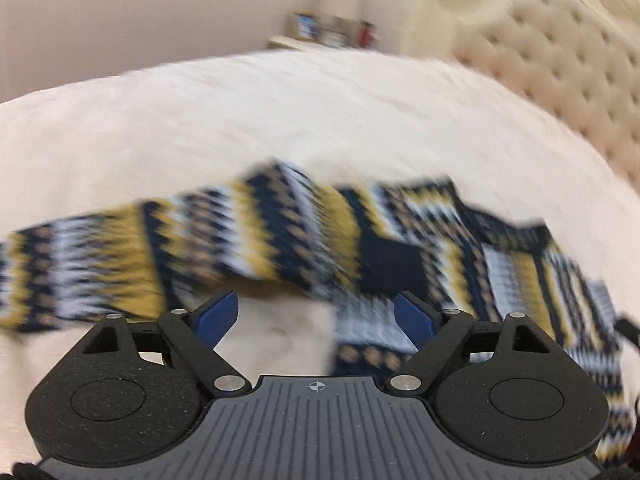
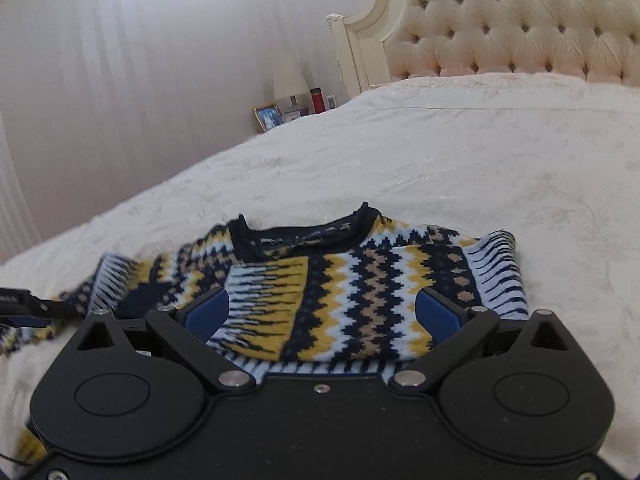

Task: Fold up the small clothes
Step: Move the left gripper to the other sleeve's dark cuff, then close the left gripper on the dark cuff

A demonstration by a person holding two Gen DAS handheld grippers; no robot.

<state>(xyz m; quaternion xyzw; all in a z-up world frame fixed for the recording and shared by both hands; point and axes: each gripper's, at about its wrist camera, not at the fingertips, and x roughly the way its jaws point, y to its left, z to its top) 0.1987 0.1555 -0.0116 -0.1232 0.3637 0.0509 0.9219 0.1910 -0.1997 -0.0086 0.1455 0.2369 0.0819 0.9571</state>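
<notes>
A small knitted sweater (image 2: 360,280) in navy, yellow, white and tan zigzags lies on the cream bedspread (image 2: 440,160), its neck pointing away from me. One sleeve (image 2: 264,300) is folded across its front. My right gripper (image 2: 323,316) is open just above the sweater's lower half, with its blue pads clear of the knit. The left wrist view is blurred. It shows the sweater (image 1: 280,232) with a sleeve stretched out to the left. My left gripper (image 1: 316,316) is open over the bedspread and the sweater's edge, holding nothing. The left gripper also shows at the left edge (image 2: 24,306) of the right wrist view.
A tufted cream headboard (image 2: 520,20) rises at the back right. Beside the bed, a nightstand holds a lamp (image 2: 288,76), a framed photo (image 2: 267,117) and a red bottle (image 2: 317,100). White curtains (image 2: 120,60) cover the wall to the left. The bedspread stretches wide beyond the sweater.
</notes>
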